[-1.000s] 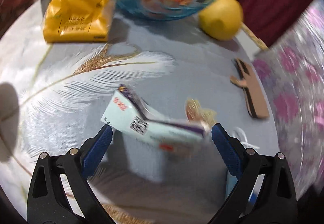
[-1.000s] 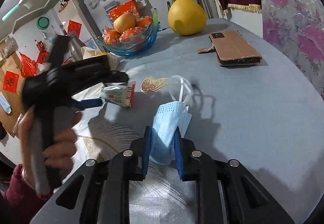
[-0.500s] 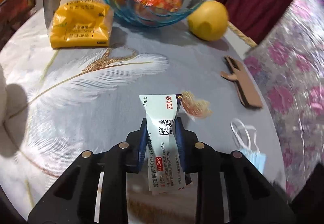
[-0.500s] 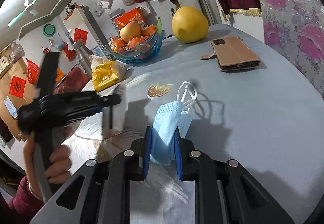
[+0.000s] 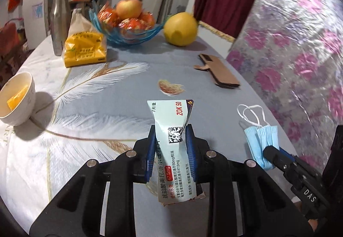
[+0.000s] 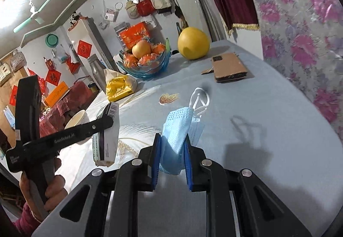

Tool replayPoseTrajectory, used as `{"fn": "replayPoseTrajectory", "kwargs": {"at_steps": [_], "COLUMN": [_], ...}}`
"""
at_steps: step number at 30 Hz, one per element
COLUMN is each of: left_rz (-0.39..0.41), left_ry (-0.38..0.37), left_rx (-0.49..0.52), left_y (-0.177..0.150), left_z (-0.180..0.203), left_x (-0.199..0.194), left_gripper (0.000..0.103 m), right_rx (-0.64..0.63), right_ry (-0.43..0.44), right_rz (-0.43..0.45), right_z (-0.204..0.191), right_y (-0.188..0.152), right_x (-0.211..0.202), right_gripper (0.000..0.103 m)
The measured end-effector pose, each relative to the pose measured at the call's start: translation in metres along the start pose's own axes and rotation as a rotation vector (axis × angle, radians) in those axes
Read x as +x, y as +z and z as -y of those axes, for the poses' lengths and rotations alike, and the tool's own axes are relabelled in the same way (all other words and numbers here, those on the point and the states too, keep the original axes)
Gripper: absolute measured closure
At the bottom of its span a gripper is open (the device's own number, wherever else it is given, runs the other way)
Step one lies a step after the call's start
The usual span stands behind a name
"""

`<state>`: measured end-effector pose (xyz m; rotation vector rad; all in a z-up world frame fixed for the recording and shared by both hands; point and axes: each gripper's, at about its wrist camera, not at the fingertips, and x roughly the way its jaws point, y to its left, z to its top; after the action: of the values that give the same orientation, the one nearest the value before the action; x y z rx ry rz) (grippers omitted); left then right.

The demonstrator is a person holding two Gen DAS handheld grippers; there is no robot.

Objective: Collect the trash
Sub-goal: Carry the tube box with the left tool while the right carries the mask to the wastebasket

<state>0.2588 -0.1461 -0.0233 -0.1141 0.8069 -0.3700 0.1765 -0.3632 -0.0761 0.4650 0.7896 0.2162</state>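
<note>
On the worktop [image 5: 120, 91]: one flattened white medicine carton [image 5: 173, 142], one folded pale blue face mask [image 5: 262, 140], one yellow pomelo [image 5: 180, 29], one blue glass fruit bowl [image 5: 126, 33], one cream ceramic bowl [image 5: 16, 102], one yellow snack bag [image 5: 84, 50], one steel bottle [image 5: 58, 20], one brown phone case [image 5: 220, 71]. Two black tools [image 5: 170, 147] [image 6: 171, 157].

table [image 5: 107, 95] | bowl [image 5: 17, 102] | yellow packet [image 5: 84, 51] | phone case [image 5: 220, 71]

Both wrist views look steeply down along their tongs, close over the table [image 5: 120, 95]; both share the fruit bowl [image 6: 148, 67].
</note>
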Motion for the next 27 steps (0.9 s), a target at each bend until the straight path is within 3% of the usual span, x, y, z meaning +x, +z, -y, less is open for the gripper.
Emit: {"fn": "replayPoseTrajectory", "kwargs": {"at_steps": [13,27], "left_rz": [0.075,0.143], "left_ry": [-0.019,-0.096], "left_rx": [0.103,0.199], "left_y": [-0.044,-0.098], "left_z": [0.047,0.101], "left_x": [-0.053,-0.107], "left_gripper": [0.075,0.075], "right_rx": [-0.005,-0.022], "right_ry": [-0.048,-0.104], "right_rz": [0.102,0.201], "right_z": [-0.003,-0.007], "right_y": [-0.030,-0.078], "right_x": [-0.089,-0.179], "right_gripper": [0.083,0.083]}}
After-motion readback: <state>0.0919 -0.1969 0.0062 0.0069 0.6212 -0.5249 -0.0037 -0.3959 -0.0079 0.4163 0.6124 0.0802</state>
